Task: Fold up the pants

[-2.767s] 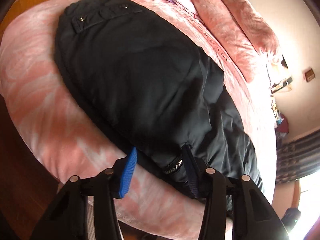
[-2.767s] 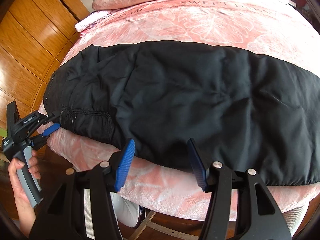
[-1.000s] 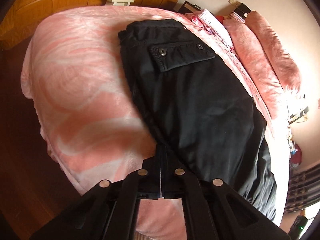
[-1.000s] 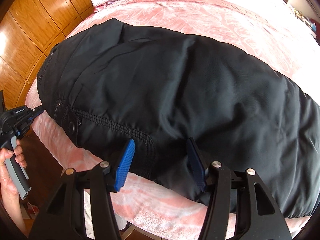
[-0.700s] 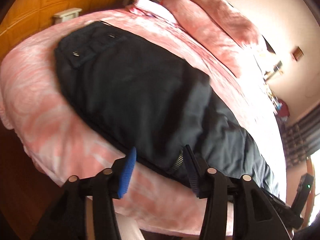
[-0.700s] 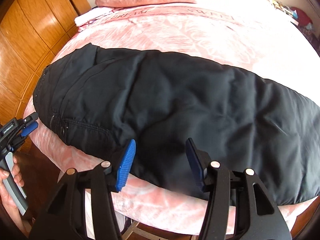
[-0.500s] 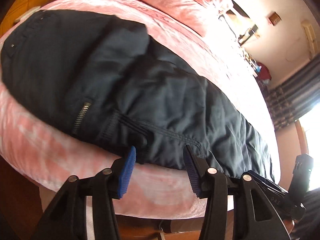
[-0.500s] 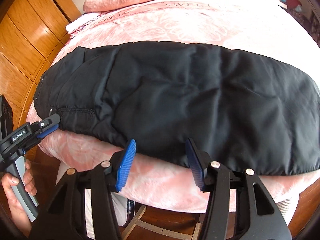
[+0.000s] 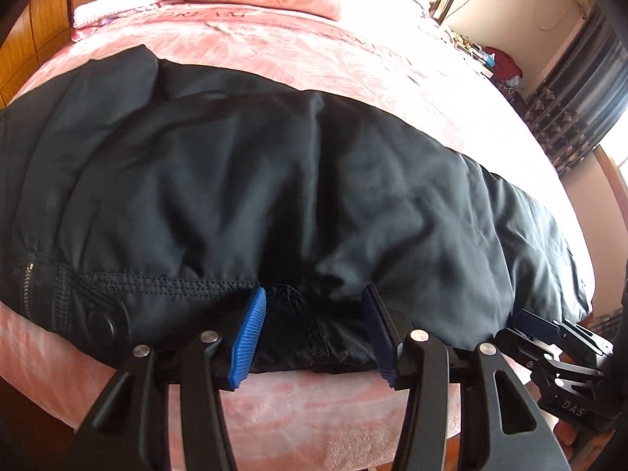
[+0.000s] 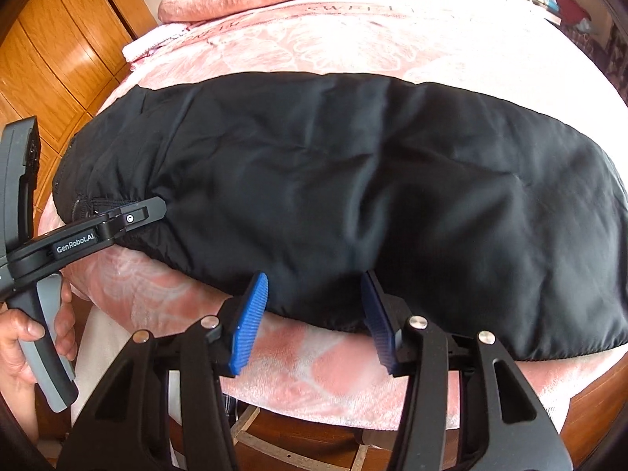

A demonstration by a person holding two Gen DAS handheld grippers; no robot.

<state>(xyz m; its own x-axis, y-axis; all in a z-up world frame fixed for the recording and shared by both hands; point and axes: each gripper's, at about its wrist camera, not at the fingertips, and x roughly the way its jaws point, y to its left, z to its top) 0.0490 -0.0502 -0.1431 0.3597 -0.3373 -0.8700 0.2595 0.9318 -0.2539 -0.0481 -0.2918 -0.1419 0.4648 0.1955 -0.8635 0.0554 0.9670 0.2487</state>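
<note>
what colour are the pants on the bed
Black; the pants show best in the right wrist view, lying on the pink bed.

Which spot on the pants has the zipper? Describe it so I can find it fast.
Start at the pink bed; the black pants lie along its near edge. The silver zipper sits at their far left end, the only metal teeth, beside a round snap button.

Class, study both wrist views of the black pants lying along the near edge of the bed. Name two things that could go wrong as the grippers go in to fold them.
1. The pants lie right along the pink bedspread's near edge, so a tug could drag them off the bed.
2. The left gripper and right gripper stand open at the hem; the fabric looks slick and doubled, so the pads may pinch only the top layer, leaving an uneven fold.
</note>
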